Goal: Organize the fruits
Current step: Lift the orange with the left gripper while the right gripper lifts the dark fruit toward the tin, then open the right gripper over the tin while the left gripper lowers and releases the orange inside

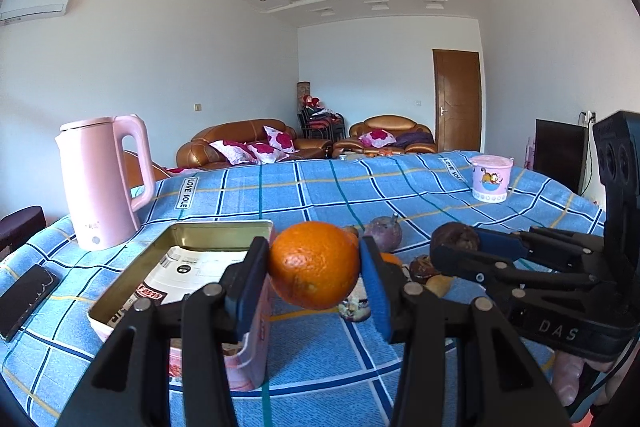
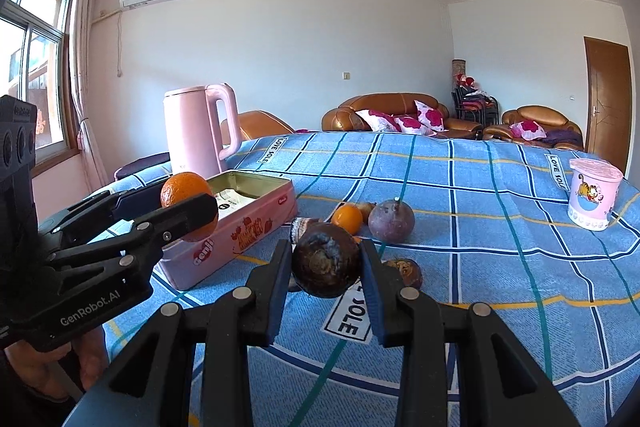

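— Across the blue checked counter [image 2: 460,195], what is sitting nearest the two hands?

— The pink tin [image 2: 236,223], open-topped, is lying with its long axis running away from the cameras, toward the pink kettle [image 2: 200,131]. It is sitting just left of the left gripper [image 1: 316,263], so that hand is the nearer one by far.

— And what is that gripper carrying?

— It is clamping an orange [image 1: 314,265] between its blue pads, clear of the cloth, beside the tin's near right edge. A short shift leftward looks like all it needs.

— The other hand?

— The right gripper [image 2: 326,261] is squeezing a dark wrinkled fruit [image 2: 326,259], hovering farther right, with the tin well off to its left. Loose fruit is waiting beyond it: a purple one [image 2: 391,221] and a small orange [image 2: 347,219].
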Tool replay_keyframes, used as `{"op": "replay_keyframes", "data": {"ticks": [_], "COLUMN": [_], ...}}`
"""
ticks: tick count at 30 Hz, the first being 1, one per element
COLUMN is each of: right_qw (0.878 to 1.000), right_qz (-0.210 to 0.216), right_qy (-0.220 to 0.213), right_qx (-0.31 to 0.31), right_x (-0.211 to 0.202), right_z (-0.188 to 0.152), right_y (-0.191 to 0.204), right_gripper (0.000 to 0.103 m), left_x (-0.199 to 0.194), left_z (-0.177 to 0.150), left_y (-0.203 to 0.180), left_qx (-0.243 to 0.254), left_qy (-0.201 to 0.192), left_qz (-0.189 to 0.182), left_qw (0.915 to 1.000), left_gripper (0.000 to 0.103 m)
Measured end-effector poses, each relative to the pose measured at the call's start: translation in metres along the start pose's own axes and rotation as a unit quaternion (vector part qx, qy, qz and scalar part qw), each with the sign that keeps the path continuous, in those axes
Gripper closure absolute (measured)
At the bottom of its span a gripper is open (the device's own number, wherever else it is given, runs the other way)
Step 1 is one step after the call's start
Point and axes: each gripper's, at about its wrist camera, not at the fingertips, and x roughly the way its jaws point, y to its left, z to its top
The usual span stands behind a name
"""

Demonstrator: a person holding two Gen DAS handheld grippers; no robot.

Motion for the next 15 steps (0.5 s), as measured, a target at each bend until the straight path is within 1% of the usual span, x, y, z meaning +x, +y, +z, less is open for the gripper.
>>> {"op": "replay_keyframes", "data": {"ticks": [7,15], "right_qw": [1.0,0.997], "right_qz": [0.022,0.043], "right_qy": [-0.003,-0.004], "right_qx": [-0.019,-0.059], "right_x": [0.009,0.029], "right_z": [0.026,0.06], "right_y": [0.017,0.046], "right_gripper": [0.067,0.067], "left_x": [0.003,0.015], "left_z": [0.007,0.015], "left_y": [0.031,0.072], "left_qx": [-0.021,-0.039], "left_qy": [0.01,0.036], "left_qz": [0.033,0.062], "left_qw": [0.9992,0.9967], "left_gripper": [0.055,0.055]}}
